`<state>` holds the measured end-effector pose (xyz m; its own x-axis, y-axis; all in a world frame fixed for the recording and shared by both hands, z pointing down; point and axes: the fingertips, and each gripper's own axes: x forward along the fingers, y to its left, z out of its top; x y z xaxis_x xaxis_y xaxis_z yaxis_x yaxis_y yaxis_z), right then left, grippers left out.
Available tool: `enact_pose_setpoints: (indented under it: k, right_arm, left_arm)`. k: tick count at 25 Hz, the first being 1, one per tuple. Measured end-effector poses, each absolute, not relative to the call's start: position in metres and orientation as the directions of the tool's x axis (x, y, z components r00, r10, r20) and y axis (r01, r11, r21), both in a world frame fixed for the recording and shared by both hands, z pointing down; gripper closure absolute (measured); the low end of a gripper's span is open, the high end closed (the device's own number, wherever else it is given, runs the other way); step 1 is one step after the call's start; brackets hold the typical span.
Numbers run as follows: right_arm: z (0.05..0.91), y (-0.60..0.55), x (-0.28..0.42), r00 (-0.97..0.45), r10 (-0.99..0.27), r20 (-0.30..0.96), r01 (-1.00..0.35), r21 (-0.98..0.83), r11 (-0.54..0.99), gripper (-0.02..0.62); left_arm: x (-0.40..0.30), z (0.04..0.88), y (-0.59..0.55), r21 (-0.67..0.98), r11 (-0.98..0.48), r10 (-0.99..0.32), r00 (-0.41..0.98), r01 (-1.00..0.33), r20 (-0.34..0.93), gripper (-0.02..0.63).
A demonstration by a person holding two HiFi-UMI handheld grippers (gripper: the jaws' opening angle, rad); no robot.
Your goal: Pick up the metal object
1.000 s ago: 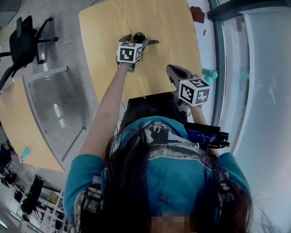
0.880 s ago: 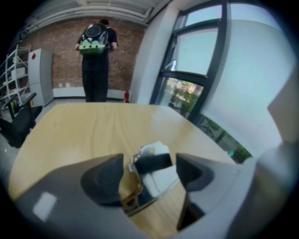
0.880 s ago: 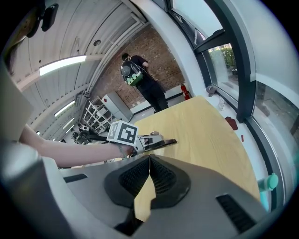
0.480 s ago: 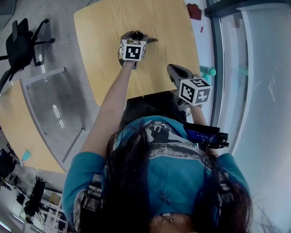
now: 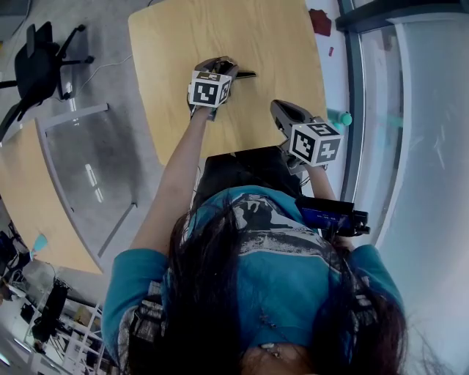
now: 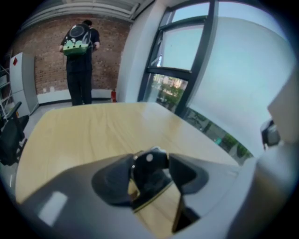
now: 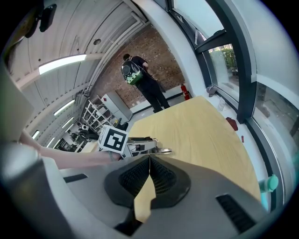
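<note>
The metal object [image 6: 149, 173] is a small dark piece with a thin flat blade, lying on the wooden table [image 5: 264, 36]. It sits between the pads of my left gripper [image 6: 150, 177], whose jaws are closing and touch it on both sides. In the head view the left gripper [image 5: 223, 67] is at the table's middle, and the object's tip [image 5: 246, 74] sticks out to its right. My right gripper [image 7: 149, 175] is shut with nothing in it, held over the table's near edge [image 5: 282, 113]. From there I see the left gripper [image 7: 140, 145] and the metal object [image 7: 162, 151].
A person with a green backpack [image 6: 80, 60] stands beyond the table's far end by a brick wall. A glass wall [image 5: 410, 110] runs along the right, with a red item [image 5: 319, 22] on the floor strip. An office chair [image 5: 40, 62] stands at the left.
My left gripper has shifted a little over the table and stays at the metal object. The right gripper has hardly moved.
</note>
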<state>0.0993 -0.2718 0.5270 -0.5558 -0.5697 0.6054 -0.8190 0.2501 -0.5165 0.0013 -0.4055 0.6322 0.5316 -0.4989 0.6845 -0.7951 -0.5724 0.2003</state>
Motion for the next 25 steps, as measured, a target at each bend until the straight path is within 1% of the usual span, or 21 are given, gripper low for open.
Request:
enact_pose_setpoints:
  k: [7, 11, 12, 13, 15, 20, 25]
  right_arm:
    - [0.507, -0.250, 0.043, -0.590, -0.558, 0.583, -0.801, -0.505, 0.320, 0.583]
    - [0.501, -0.233, 0.022, -0.604, -0.556, 0.571, -0.793, -0.497, 0.351, 0.583]
    - [0.499, -0.226, 0.016, -0.605, -0.557, 0.568, -0.793, -0.495, 0.356, 0.583]
    - [0.496, -0.217, 0.009, -0.605, -0.560, 0.566, -0.793, -0.492, 0.359, 0.583]
    - [0.488, -0.196, -0.008, -0.600, -0.572, 0.560, -0.797, -0.484, 0.362, 0.583]
    - [0.474, -0.141, -0.029, -0.562, -0.617, 0.551, -0.822, -0.453, 0.345, 0.583]
    - [0.466, -0.094, -0.030, -0.530, -0.642, 0.555, -0.841, -0.442, 0.313, 0.583]
  left_arm:
    - [-0.045, 0.593, -0.341, 0.211, -0.597, -0.521, 0.574, -0.774, 0.632, 0.388]
    - [-0.058, 0.587, -0.307, 0.198, -0.623, -0.513, 0.586, -0.757, 0.627, 0.404]
    - [-0.064, 0.586, -0.299, 0.191, -0.624, -0.518, 0.584, -0.758, 0.625, 0.443]
    - [-0.073, 0.584, -0.290, 0.182, -0.619, -0.531, 0.578, -0.764, 0.619, 0.577]
    - [-0.095, 0.582, -0.271, 0.170, -0.607, -0.550, 0.565, -0.776, 0.615, 0.602]
    - [-0.125, 0.584, -0.233, 0.157, -0.647, -0.523, 0.585, -0.746, 0.620, 0.604]
    - [-0.126, 0.557, -0.205, 0.144, -0.685, -0.524, 0.620, -0.714, 0.584, 0.604]
